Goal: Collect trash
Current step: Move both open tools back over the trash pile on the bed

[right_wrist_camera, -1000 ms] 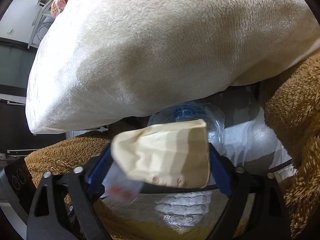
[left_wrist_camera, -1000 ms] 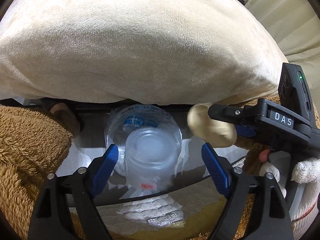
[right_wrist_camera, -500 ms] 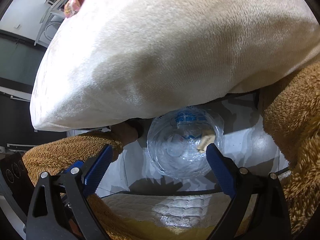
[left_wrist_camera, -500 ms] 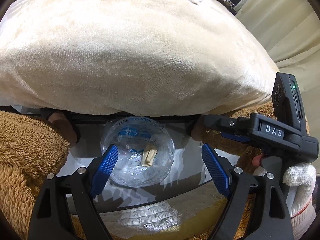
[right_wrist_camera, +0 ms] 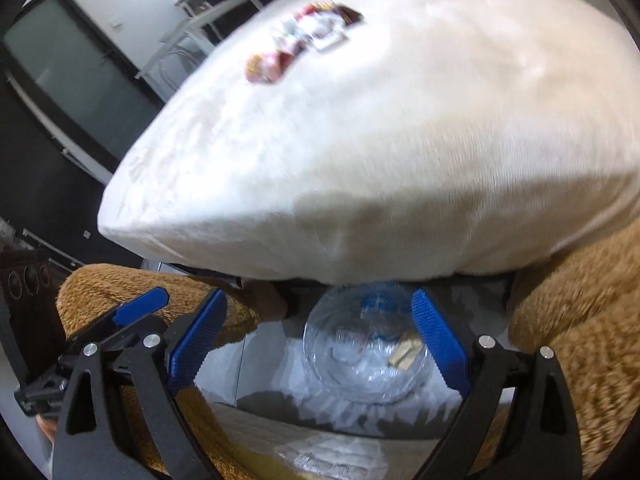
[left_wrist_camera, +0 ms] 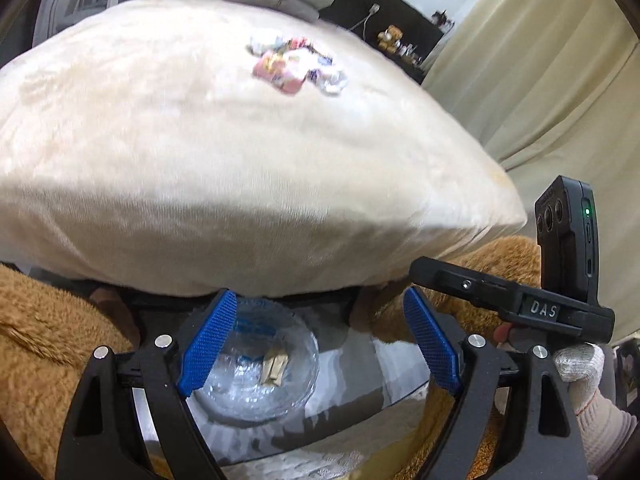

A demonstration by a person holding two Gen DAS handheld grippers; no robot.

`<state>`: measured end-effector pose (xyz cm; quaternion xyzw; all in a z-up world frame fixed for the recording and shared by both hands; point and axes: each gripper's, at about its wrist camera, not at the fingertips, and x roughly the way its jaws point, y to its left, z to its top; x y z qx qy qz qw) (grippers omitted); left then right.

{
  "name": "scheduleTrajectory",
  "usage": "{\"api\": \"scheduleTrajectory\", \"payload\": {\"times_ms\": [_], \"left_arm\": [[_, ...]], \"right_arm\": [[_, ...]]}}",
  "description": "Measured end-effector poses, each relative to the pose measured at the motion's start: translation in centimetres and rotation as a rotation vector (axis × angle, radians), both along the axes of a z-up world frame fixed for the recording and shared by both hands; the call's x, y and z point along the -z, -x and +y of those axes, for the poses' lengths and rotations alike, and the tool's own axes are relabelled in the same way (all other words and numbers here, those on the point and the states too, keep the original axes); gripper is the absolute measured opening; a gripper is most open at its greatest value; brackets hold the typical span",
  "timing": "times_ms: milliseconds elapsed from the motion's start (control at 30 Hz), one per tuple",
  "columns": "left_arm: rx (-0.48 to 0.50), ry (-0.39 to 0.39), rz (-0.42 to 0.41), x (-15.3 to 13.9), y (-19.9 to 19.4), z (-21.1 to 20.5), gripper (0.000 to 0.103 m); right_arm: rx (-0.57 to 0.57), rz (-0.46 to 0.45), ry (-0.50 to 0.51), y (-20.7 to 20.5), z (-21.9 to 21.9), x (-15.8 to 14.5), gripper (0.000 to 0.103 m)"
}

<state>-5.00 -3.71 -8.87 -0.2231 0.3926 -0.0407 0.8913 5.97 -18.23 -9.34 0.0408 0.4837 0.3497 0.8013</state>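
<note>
A clear plastic-lined bin (left_wrist_camera: 256,376) (right_wrist_camera: 360,364) stands on the floor under the edge of a big cream cushion (left_wrist_camera: 240,168) (right_wrist_camera: 380,168). In it lies a beige paper scrap (left_wrist_camera: 274,366) (right_wrist_camera: 406,354) among crumpled clear plastic. A small pile of colourful wrappers (left_wrist_camera: 296,68) (right_wrist_camera: 304,40) sits on top of the cushion, far from both grippers. My left gripper (left_wrist_camera: 320,344) hangs open and empty above the bin. My right gripper (right_wrist_camera: 318,344) is open and empty too, beside the left one; its black housing (left_wrist_camera: 540,308) shows at the right of the left wrist view.
Brown plush fabric (left_wrist_camera: 44,344) (right_wrist_camera: 580,320) flanks the bin on both sides. A pale rug (left_wrist_camera: 312,460) lies in front of it. Curtains (left_wrist_camera: 540,80) hang at the right, and a dark glass door (right_wrist_camera: 68,80) stands at the left. A gloved hand (left_wrist_camera: 580,364) grips the right tool.
A second ago the left jaws framed a clear cup and the right jaws a beige paper piece; both now lie in the bin. Both grippers rose and tilted up, bringing the wrappers into view.
</note>
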Motion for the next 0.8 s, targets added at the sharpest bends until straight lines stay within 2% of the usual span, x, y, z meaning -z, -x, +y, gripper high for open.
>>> {"api": "scheduleTrajectory", "payload": {"times_ms": [167,333,433,633,800], "left_arm": [[-0.014,0.011,-0.083,-2.1,-0.2,0.9,0.084],[-0.017,-0.04,-0.144,-4.1,-1.6,1.7,0.084],[-0.011,-0.084,-0.15,-4.7,-2.7,2.3,0.084],[-0.009,-0.118,-0.149,-5.7,-5.6,4.3,0.084],[0.015,-0.148,-0.167,-6.6,-8.8,5.5,0.084]], "right_arm": [[-0.032,-0.127,-0.029,-1.0,0.5,-2.8,0.093],[-0.043,-0.177,-0.016,-4.1,0.9,-4.5,0.093],[-0.044,-0.186,-0.022,-6.6,1.1,-5.2,0.093],[-0.041,-0.215,-0.051,-11.9,2.0,-6.3,0.093],[-0.032,-0.153,-0.096,-16.6,3.0,-5.9,0.093]]}}
